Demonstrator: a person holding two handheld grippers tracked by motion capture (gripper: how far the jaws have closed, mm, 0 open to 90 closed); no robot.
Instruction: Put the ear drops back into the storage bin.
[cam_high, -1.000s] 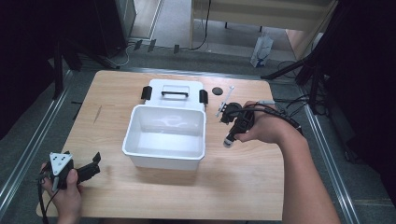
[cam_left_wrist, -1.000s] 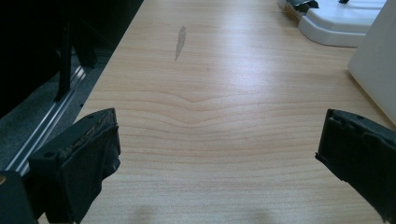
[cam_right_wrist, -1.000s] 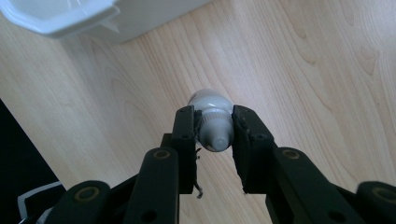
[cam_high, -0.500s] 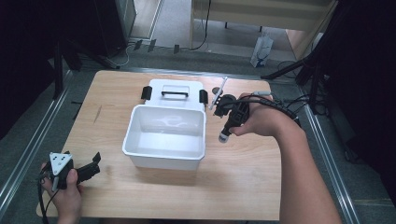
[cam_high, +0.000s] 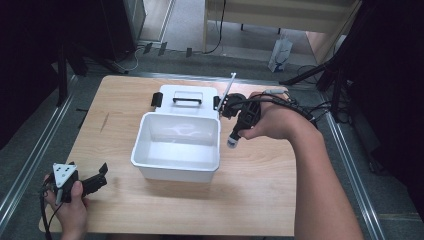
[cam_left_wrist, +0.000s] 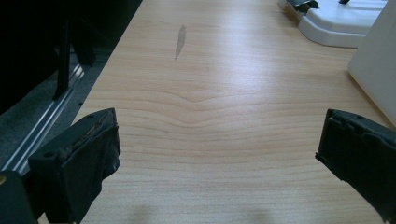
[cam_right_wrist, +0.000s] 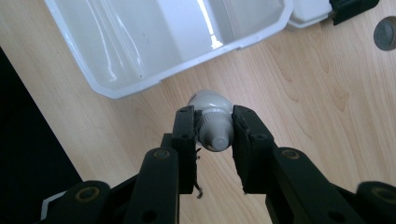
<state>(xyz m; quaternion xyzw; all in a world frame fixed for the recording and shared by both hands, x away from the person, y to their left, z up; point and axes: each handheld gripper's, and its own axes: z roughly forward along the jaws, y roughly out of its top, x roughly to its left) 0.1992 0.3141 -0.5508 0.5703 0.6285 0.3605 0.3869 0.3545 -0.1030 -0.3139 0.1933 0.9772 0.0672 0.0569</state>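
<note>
While one bottle (cam_right_wrist: 214, 122) is gripped, one bin (cam_high: 177, 146) sits.

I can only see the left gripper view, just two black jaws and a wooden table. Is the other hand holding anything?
Observer: Yes. The right gripper is shut on a small white bottle, jaws pressing its neck on both sides.
Operator: Is it over the box?
Observer: Not quite. In the high view it hangs beside the right wall of the white bin, over bare table.
Operator: Is there stuff in the box?
Observer: It looks empty inside, just shiny white plastic.
Operator: Does it have a lid?
Observer: The lid, with a black handle, lies on the table behind the bin.
</note>
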